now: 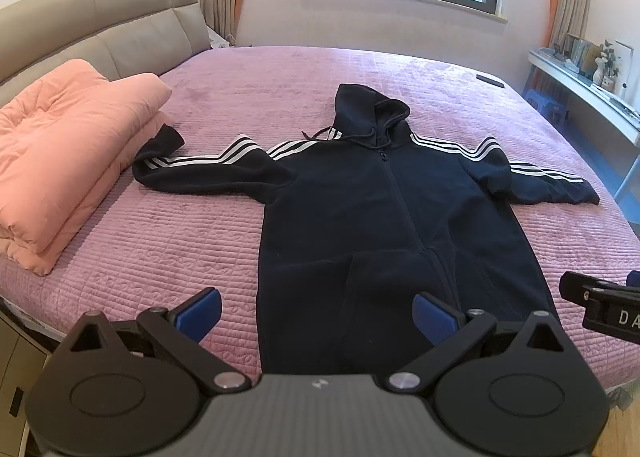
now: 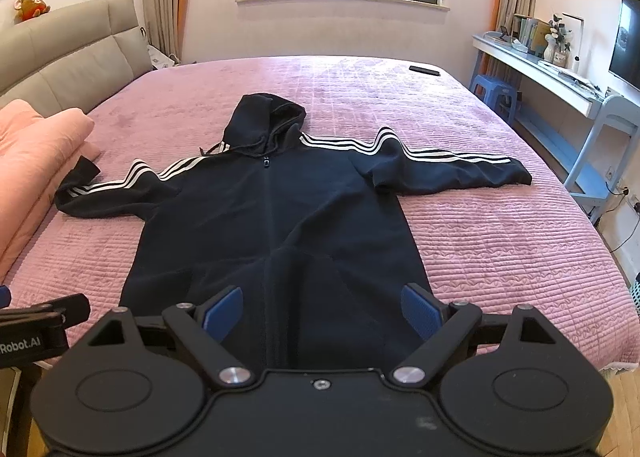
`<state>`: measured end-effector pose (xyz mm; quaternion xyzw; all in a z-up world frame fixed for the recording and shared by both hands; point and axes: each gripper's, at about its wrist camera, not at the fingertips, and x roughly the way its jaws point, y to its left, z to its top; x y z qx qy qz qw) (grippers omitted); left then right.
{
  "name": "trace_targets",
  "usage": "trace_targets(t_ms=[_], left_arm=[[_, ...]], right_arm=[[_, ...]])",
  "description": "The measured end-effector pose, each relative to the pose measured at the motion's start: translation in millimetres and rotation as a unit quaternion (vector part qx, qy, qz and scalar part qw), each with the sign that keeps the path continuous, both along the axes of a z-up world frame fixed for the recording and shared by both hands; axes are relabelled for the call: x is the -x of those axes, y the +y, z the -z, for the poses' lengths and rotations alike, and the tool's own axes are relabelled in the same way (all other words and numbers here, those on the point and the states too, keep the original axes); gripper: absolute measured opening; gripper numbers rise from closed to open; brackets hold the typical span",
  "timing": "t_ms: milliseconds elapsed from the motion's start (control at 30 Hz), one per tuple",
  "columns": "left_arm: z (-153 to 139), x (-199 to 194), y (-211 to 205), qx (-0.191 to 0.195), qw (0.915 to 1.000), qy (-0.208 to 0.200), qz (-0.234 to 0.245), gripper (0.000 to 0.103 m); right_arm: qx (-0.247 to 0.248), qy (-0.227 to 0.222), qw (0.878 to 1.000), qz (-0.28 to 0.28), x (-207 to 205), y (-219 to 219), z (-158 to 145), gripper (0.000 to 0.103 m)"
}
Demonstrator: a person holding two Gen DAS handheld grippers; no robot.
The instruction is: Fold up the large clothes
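A dark navy zip hoodie (image 1: 380, 217) with white sleeve stripes lies flat, front up, on the pink bed cover (image 1: 160, 241), sleeves spread out, hood toward the window. It also shows in the right wrist view (image 2: 280, 225). My left gripper (image 1: 318, 315) is open and empty, held above the hem's left part. My right gripper (image 2: 322, 311) is open and empty above the hem's right part; its body shows at the right edge of the left wrist view (image 1: 600, 305).
A folded pink quilt (image 1: 60, 161) lies at the bed's left against the grey headboard (image 1: 100, 33). A dark remote (image 2: 424, 70) lies at the far right corner of the bed. A blue stool (image 2: 496, 95) and a white desk (image 2: 552, 81) stand to the right.
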<state>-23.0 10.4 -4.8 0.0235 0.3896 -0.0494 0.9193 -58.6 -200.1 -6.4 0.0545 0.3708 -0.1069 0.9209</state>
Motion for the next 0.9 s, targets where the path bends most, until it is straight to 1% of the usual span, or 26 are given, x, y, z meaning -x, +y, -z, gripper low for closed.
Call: trace_targets(t_ms=[300,400,500,567,667,733,800,900], left_arm=[[2.9,-10.9,-3.1,-0.001,1.0000,0.003,0.000,0.103],[8.1,-25.2,-6.4,-0.005,1.0000,0.002,-0.003,0.103],[15.1,-44.8,-13.0,-0.010,0.9999,0.007,-0.009,0.103],[17.6,-56.0,-17.8,-0.007,0.9999,0.013,-0.003,0.103],[22.4,-68.9,-27.3,-0.010,0.9998,0.014,0.008,0.103],[26.9,-79.4,-34.6,-0.012,0.9997,0.014,0.018,0.103],[30.8,-92.5,-42.2,-0.013,0.9996,0.012,0.023,0.103],[40.8,-120.9,-52.7,-0.001,0.9994,-0.009,0.033,0.103]], right_arm=[[0.005,0.002,1.000,0.004,-9.7,-4.3,4.6,0.102],[0.009,0.006,1.000,0.013,-22.4,-12.0,13.5,0.102],[0.003,0.031,0.999,0.021,-41.6,-22.3,25.8,0.102],[-0.004,0.039,0.999,0.021,-51.5,-27.3,30.1,0.102],[0.001,0.041,0.999,0.018,-60.0,-31.1,36.5,0.102],[-0.010,0.038,0.999,0.017,-66.1,-39.2,42.2,0.102],[-0.027,0.022,0.999,0.027,-72.0,-52.9,47.4,0.102],[-0.038,-0.006,0.999,0.036,-90.6,-75.7,60.5,0.102]])
